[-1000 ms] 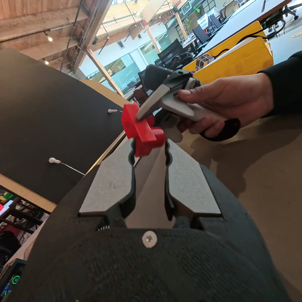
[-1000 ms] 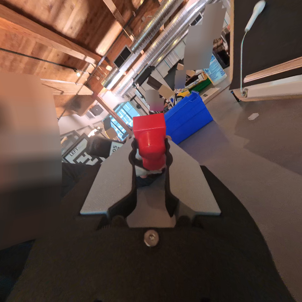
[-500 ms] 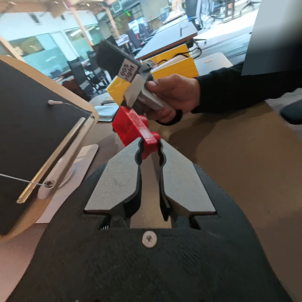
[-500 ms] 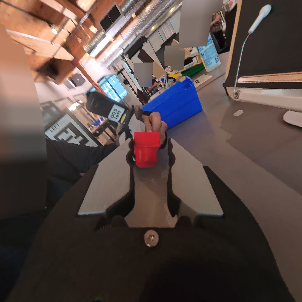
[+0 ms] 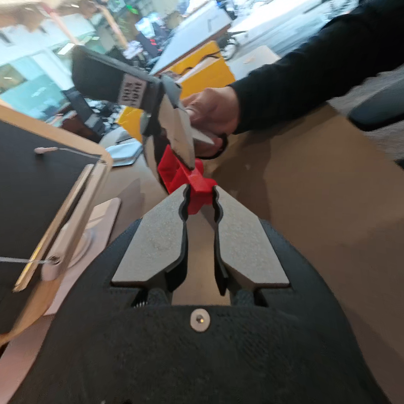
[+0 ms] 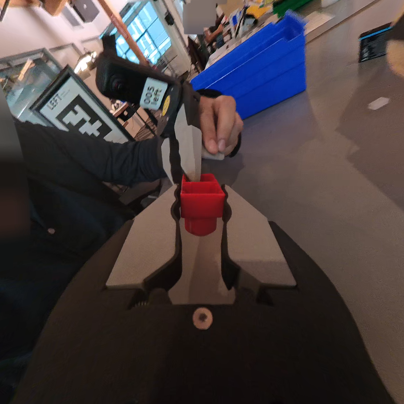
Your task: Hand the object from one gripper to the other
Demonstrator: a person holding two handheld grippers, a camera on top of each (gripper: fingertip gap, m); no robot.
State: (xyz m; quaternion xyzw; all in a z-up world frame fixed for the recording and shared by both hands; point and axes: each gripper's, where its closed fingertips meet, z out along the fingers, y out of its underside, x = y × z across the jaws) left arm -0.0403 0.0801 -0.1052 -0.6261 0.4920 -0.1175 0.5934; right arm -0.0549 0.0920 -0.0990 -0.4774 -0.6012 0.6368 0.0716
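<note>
A red plastic block (image 5: 175,172) with a square hollow body and a round stub is held between both grippers above the table. In the left wrist view my left gripper (image 5: 200,193) is shut on a narrow part of the block. The right gripper's grey finger (image 5: 179,131) lies over the block's square body. In the right wrist view my right gripper (image 6: 202,192) has its fingers against both sides of the block (image 6: 202,201). The left gripper's finger (image 6: 191,157) comes down onto the block's far edge.
A person's hand (image 5: 214,109) holds the right gripper and another hand (image 6: 218,122) holds the left one. A black board with a wooden frame (image 5: 32,196) stands at the left. Yellow bins (image 5: 207,72) and a blue bin (image 6: 262,72) stand farther back on the table (image 5: 317,218). My left and right fingertips are right by each other.
A second ago only the right gripper held the block. The left then shut on it and the right opened. Now the right's fingers are against the block again, and both grippers point lower.
</note>
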